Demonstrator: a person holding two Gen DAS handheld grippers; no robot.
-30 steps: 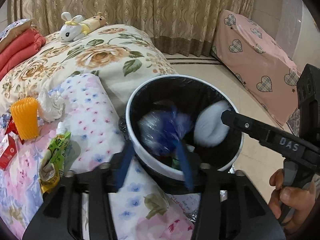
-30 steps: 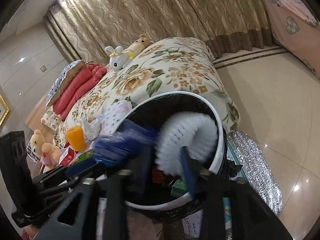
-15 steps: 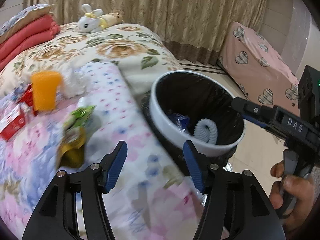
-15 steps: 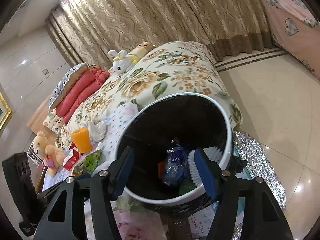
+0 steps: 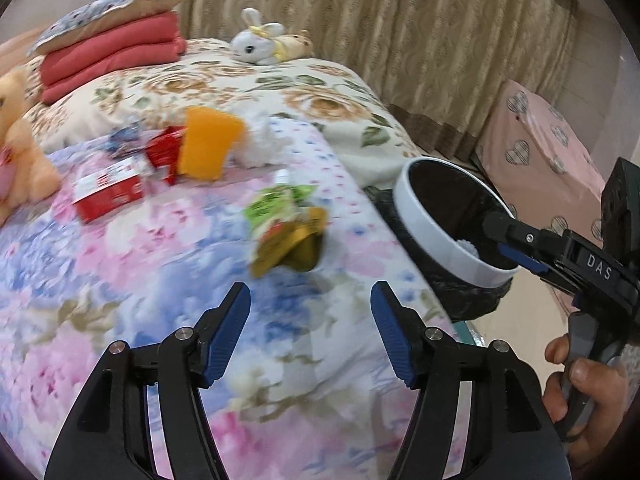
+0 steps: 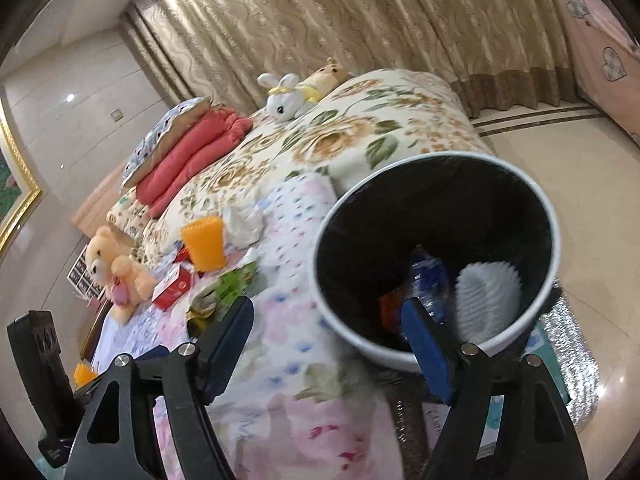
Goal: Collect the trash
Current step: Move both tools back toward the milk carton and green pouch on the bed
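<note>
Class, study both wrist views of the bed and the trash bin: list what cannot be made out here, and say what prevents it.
- Print on the green pouch: left wrist view, motion blur.
- Lettering on the red box: left wrist view, blurred; too small in the right.
- Orange item in the bin: right wrist view, hidden behind the right gripper finger.
- Bin contents: left wrist view, rim hides nearly all.
- Teddy bear: left wrist view, cut by the edge.

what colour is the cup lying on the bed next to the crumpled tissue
The cup is bright orange, beside the white tissue; the right wrist view shows it sharpest.
</note>
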